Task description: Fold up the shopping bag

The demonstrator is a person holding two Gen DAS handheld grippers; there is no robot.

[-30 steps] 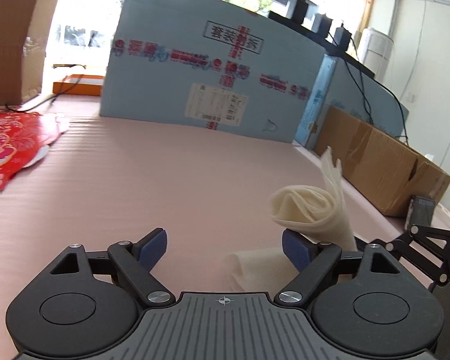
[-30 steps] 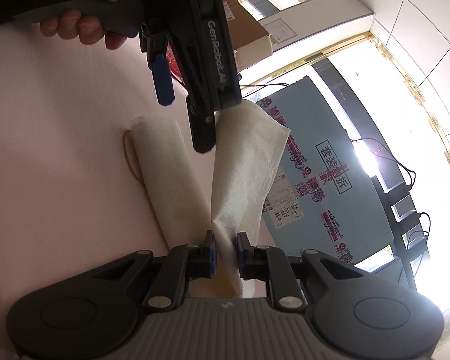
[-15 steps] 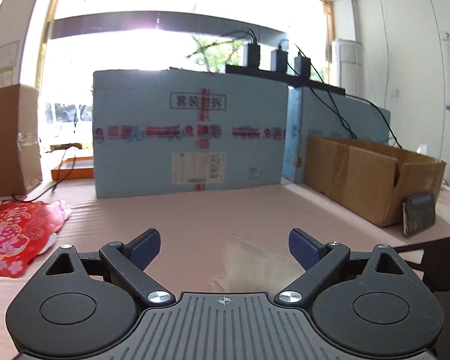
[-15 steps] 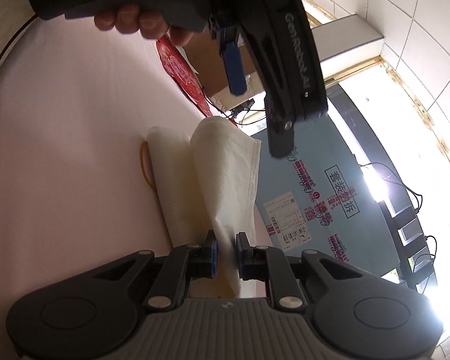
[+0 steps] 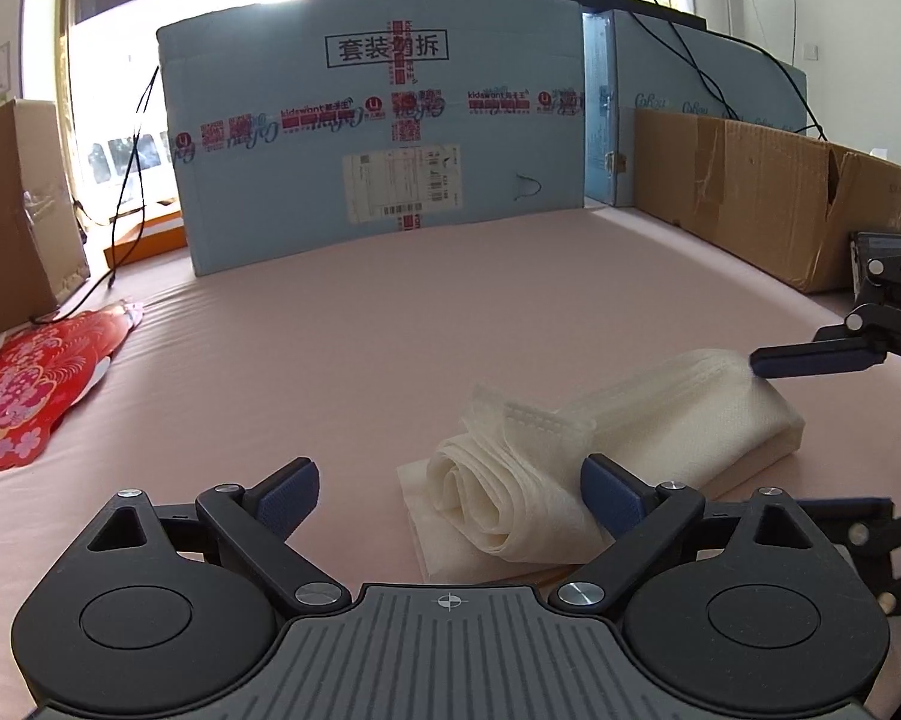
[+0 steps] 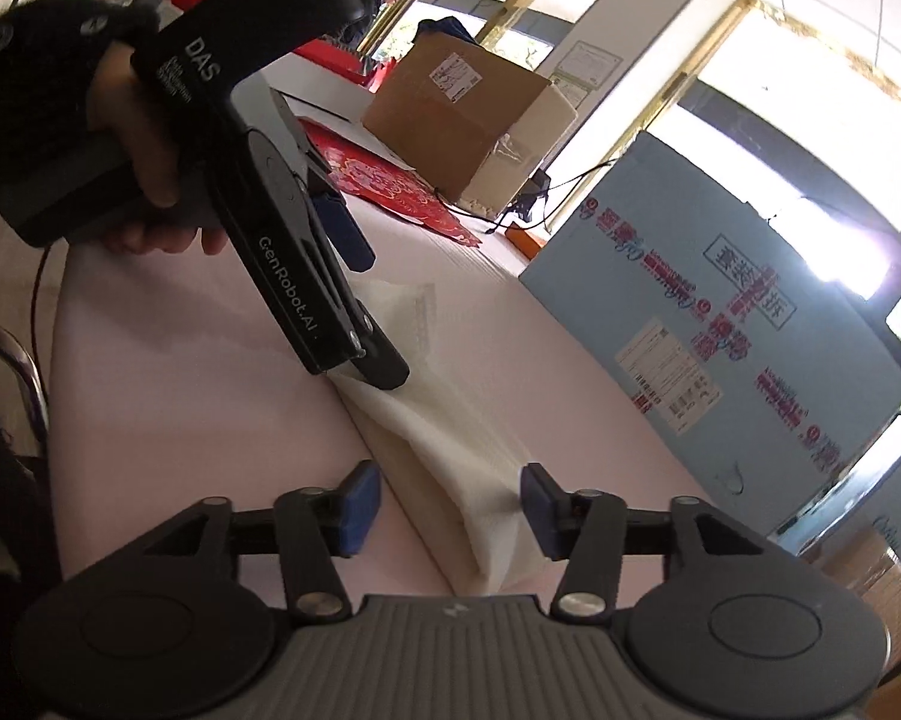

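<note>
left gripper (image 5: pixel 447 495): jaws wide apart, gripping nothing, its right pad touching the rolled end of the shopping bag (image 5: pixel 600 456). right gripper (image 6: pixel 444 507): jaws wide apart, straddling the bag's other end, nothing clamped. shopping bag: cream fabric, folded and partly rolled, lying on the pink table (image 5: pixel 342 348). beyond: blue carton (image 5: pixel 384 120), brown cardboard box (image 5: pixel 774 198), red patterned bag (image 5: pixel 24 384) at far left.

place: storeroom-like workroom | cues: cardboard boxes (image 5: pixel 774 192), blue shipping carton (image 5: pixel 372 126), tiled walls, pink-covered table (image 5: pixel 390 324)
</note>
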